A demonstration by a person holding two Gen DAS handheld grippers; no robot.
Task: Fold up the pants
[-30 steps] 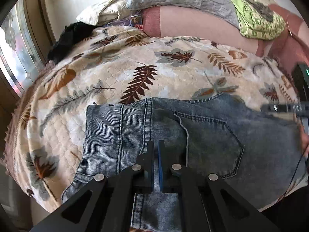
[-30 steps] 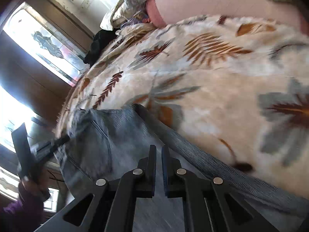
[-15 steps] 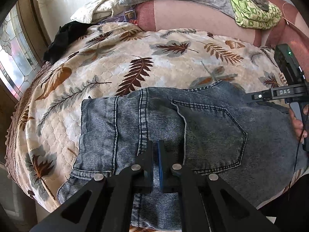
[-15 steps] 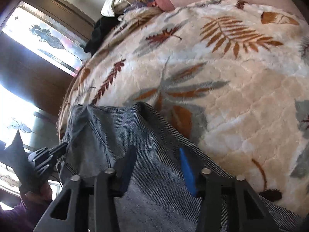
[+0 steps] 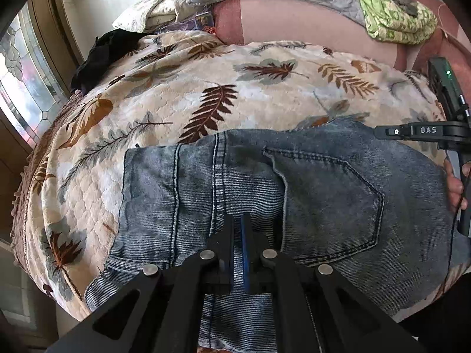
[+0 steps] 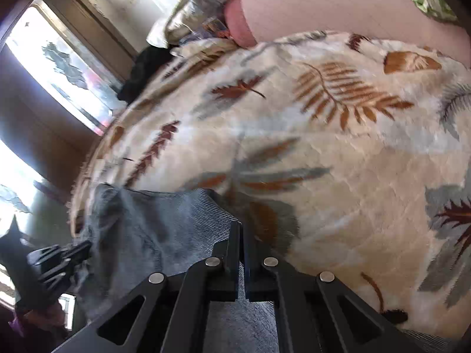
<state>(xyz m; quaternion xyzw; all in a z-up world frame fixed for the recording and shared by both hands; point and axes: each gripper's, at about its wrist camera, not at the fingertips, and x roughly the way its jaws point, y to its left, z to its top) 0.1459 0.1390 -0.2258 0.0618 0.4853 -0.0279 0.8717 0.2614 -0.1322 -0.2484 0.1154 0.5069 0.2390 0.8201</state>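
Up close in the left wrist view, the left gripper (image 5: 238,229) is hovering with jaws pressed together over the blue jeans (image 5: 309,194), which are lying on the leaf-print blanket (image 5: 206,88); in the right wrist view, the right gripper (image 6: 241,235), jaws just snapped closed, is pinching the jeans' edge (image 6: 206,206) beside the blanket (image 6: 353,161).

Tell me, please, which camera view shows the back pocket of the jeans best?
The left wrist view: the back pocket lies whole and sharp on the jeans. The right wrist view shows only blurred denim, with no clear pocket outline.
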